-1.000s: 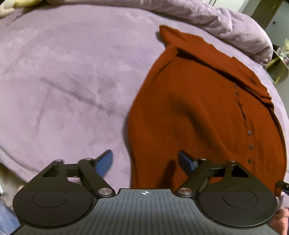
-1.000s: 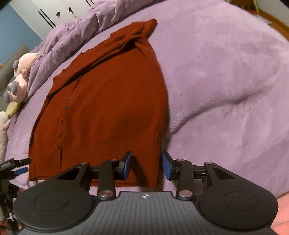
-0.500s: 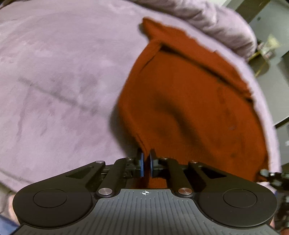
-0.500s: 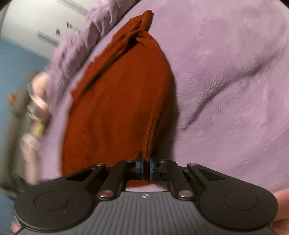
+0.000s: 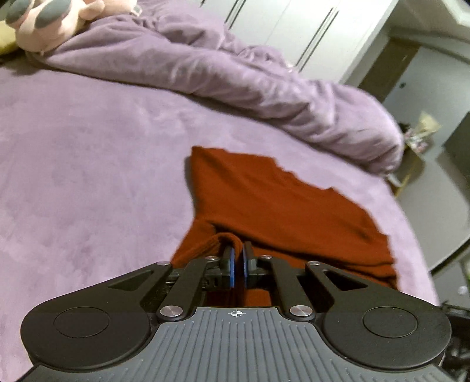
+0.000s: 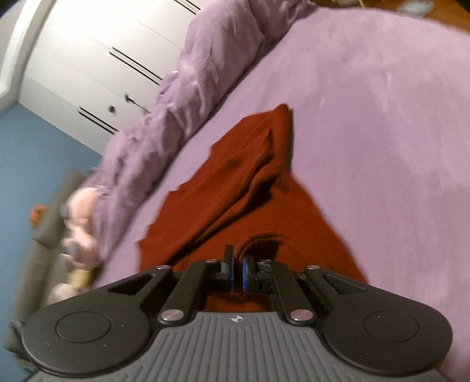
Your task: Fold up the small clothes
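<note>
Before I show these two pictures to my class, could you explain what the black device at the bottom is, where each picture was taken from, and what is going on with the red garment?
No robot here: a person holds a two-finger gripper in each hand, and a fisheye camera on each looks forward along its fingers. One picture is from the left gripper, the other from the right gripper. Both are shut on the hem of a rust-red knitted cardigan, which lies partly on a purple bedspread. A bunched purple duvet and a pink soft toy lie beyond it.
</note>
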Demonstrator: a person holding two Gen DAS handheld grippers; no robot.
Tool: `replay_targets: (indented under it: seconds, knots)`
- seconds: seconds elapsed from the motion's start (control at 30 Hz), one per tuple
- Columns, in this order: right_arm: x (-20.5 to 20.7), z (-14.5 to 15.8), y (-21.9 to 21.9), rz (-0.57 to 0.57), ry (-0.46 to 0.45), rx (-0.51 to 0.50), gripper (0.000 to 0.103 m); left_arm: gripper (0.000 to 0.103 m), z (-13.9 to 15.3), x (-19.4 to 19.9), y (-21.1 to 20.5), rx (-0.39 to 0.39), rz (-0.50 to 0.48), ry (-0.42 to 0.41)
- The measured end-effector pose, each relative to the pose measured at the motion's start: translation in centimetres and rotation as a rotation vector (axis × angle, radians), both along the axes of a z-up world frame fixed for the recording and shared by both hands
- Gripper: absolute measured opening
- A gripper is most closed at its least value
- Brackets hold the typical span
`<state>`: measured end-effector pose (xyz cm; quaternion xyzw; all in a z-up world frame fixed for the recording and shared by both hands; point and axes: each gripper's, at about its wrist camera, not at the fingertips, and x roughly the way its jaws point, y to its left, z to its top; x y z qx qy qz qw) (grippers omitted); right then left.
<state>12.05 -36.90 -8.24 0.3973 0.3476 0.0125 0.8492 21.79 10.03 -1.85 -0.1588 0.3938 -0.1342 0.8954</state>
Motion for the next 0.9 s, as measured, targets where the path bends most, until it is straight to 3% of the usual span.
replay_targets:
  seconds: [0.07, 0.13, 0.17, 0.27, 0.33, 0.47, 0.67, 0.77, 0.9]
  knots:
    - [1.2, -0.2, 0.1, 0.038, 0.001, -0.061, 0.010, 0.011, -1.1, 1.0, 0.0, 0.026, 0.015, 0.025]
    - [1.3, 0.0, -0.3, 0.065, -0.039, -0.065, 0.016, 0.023, -1.7, 1.1, 0.5, 0.028, 0.038, 0.014]
    - [1.1, 0.3, -0.6, 0.069, -0.062, -0.093, 0.027, 0.030, -1.7, 1.0, 1.1, 0.023, 0.039, -0.011]
    - [0.1, 1.5, -0.6, 0.098, -0.138, -0.247, 0.052, 0.043, -1.9, 1.4, 1.8, 0.032, -0.017, -0.048]
    - [0.0, 1.5, -0.1, 0.169, -0.142, -0.372, 0.056, 0.046, -2.1, 1.5, 1.7, 0.058, -0.062, -0.052]
    - [1.0, 0.8, 1.1, 0.273, -0.091, -0.480, 0.055, 0.053, -3.1, 2.3, 0.9, 0.098, -0.102, -0.026]
    - [2.3, -0.8, 2.2, 0.343, -0.002, -0.528, 0.048, 0.048, -4.1, 2.8, -0.4, 0.115, -0.147, -0.003]
    - [2.2, -1.1, 1.5, 0.322, 0.009, -0.491, 0.048, 0.037, -4.2, 2.7, -1.0, 0.144, -0.163, 0.000]
    - [2.2, -1.5, 1.1, 0.303, 0.017, -0.446, 0.048, 0.041, -4.8, 3.1, -1.5, 0.161, -0.182, 0.016]
